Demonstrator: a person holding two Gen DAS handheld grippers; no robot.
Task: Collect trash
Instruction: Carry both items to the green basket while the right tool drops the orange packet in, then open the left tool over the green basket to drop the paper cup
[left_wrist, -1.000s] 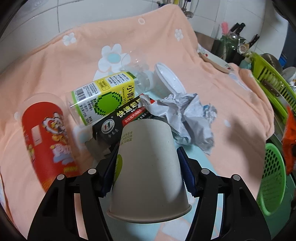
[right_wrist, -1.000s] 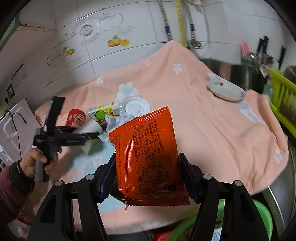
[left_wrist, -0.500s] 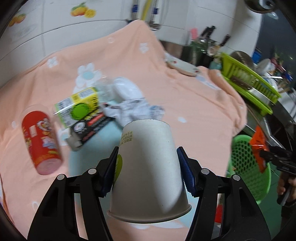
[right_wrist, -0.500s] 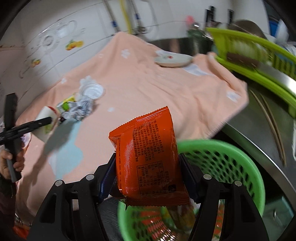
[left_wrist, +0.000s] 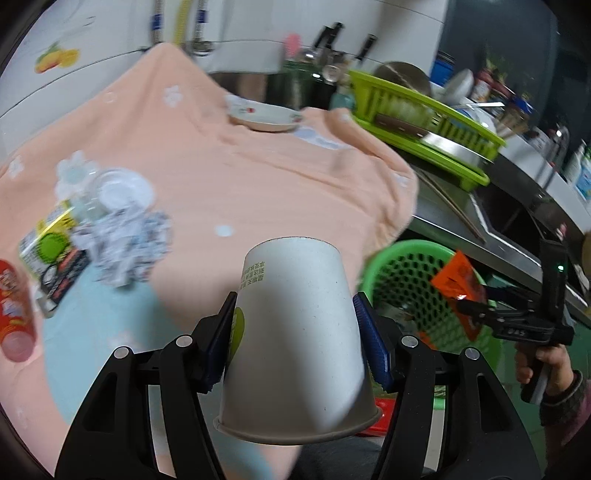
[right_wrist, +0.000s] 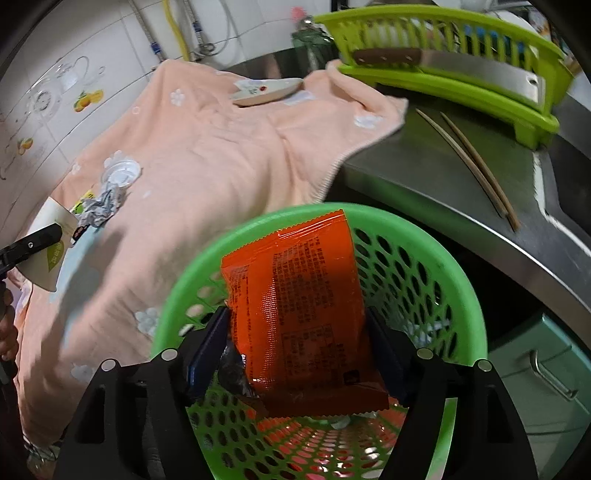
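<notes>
My left gripper (left_wrist: 295, 332) is shut on an upside-down white paper cup (left_wrist: 295, 332), held in the air over the front edge of the peach towel (left_wrist: 240, 166). My right gripper (right_wrist: 299, 339) is shut on an orange snack packet (right_wrist: 295, 306) and holds it over the mouth of the green mesh basket (right_wrist: 436, 251). The left wrist view shows the basket (left_wrist: 402, 273) to the right, with the packet (left_wrist: 458, 288) and right gripper (left_wrist: 476, 310) above it. A crumpled paper ball (left_wrist: 125, 240), a green-labelled bottle (left_wrist: 48, 236), a black box (left_wrist: 62, 273) and a red can (left_wrist: 13, 314) lie on the towel at left.
A clear plastic lid (left_wrist: 122, 188) lies behind the paper ball. A white dish (left_wrist: 262, 118) sits at the towel's far edge. A green dish rack (right_wrist: 443, 66) and two chopsticks (right_wrist: 472, 166) are on the steel counter (right_wrist: 424, 184). A metal box (right_wrist: 543, 369) stands below.
Both grippers swung right, away from the trash pile. The right gripper carried the orange packet from beside the basket to over its mouth. The left gripper still holds the cup.
</notes>
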